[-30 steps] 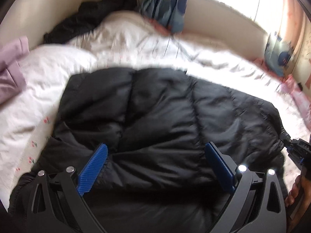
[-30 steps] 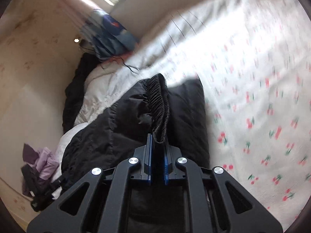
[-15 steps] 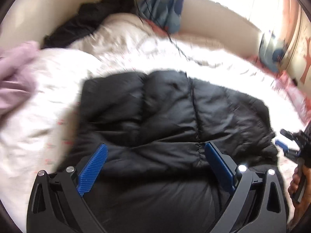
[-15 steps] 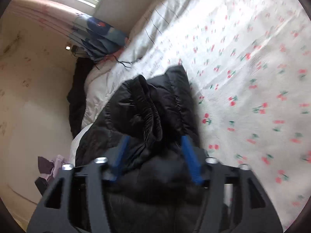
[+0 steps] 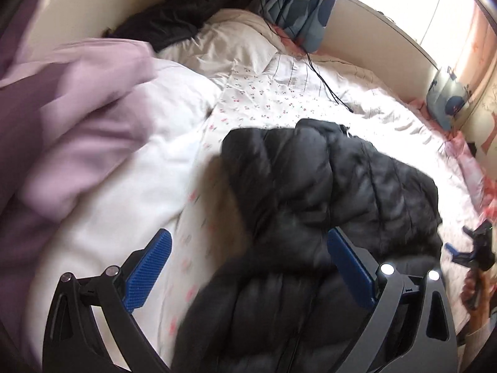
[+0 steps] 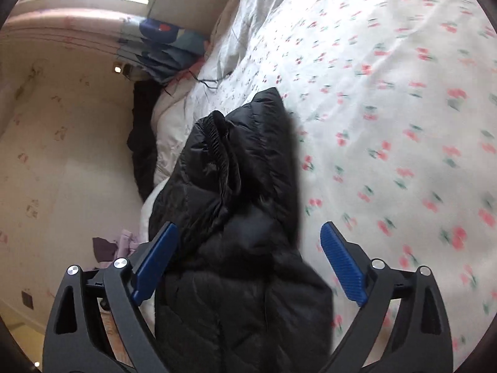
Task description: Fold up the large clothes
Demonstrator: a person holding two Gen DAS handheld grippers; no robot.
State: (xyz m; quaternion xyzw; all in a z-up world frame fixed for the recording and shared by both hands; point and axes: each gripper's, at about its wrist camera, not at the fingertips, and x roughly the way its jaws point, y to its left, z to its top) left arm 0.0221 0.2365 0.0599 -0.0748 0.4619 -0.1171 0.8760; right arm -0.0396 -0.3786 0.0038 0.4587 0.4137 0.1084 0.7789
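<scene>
Bed (image 5: 279,99), cherry-print sheet, carries everything. Lilac garment (image 5: 71,130) heaped left of the black puffer jacket (image 5: 326,192); another dark garment (image 5: 186,15) lies beyond the jacket by the wall. Jacket is partly folded, bunched mid-bed, nearest part running under both my claws. My left claw (image 5: 245,267) is spread wide, holding nothing, hovering over the jacket's left edge. My right claw (image 6: 248,258) is also wide apart and empty, above the jacket near its ribbed elastic hem (image 6: 217,143). I judge the jacket light, puffy, soft, with a slick shell that springs back and slides. Best hold: pinch the ribbed hem or a stitched seam edge, not the smooth quilted panels. Folded layers likely need pressing flat.
</scene>
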